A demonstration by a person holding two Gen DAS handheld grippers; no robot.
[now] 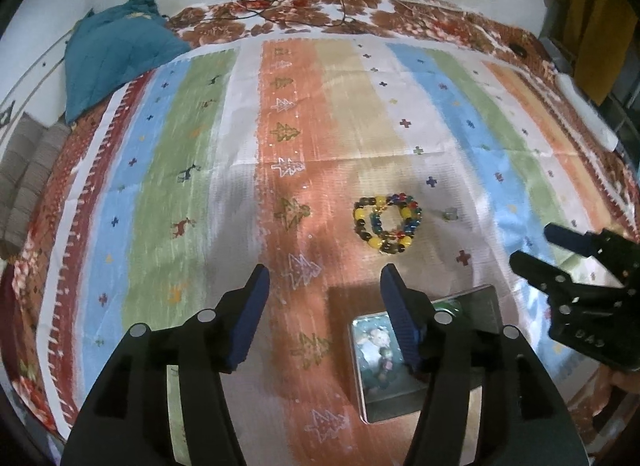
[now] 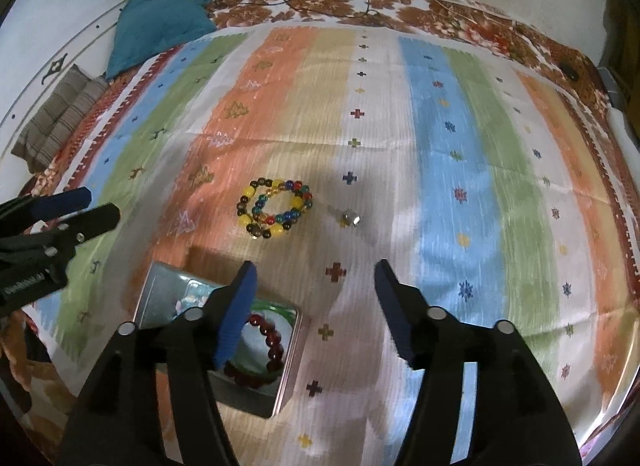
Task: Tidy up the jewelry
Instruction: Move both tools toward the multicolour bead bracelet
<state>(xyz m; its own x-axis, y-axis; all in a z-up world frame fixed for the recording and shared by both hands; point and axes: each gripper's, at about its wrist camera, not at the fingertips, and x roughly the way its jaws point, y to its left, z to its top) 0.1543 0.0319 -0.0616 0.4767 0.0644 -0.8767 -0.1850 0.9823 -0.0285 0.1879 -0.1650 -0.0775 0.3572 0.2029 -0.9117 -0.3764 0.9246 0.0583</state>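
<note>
A pile of multicoloured beaded bracelets point(image 1: 387, 224) lies on the striped cloth point(image 1: 200, 185), also in the right wrist view point(image 2: 276, 208). A small silver ring point(image 2: 351, 218) lies just right of them; it also shows in the left wrist view point(image 1: 451, 213). An open metal tin point(image 2: 290, 350) holds a dark red bead bracelet point(image 2: 269, 340); the tin shows in the left wrist view point(image 1: 372, 382) too. My left gripper point(image 1: 325, 286) is open and empty above the cloth, left of the tin. My right gripper point(image 2: 314, 280) is open and empty, hovering near the tin's right side.
A teal cloth bundle point(image 1: 116, 49) and a striped brown cushion point(image 2: 60, 121) lie at the far left. Black cables point(image 1: 320, 5) trail over a floral bedspread point(image 1: 400, 13) at the back. A white object point(image 1: 586, 109) rests at the right edge.
</note>
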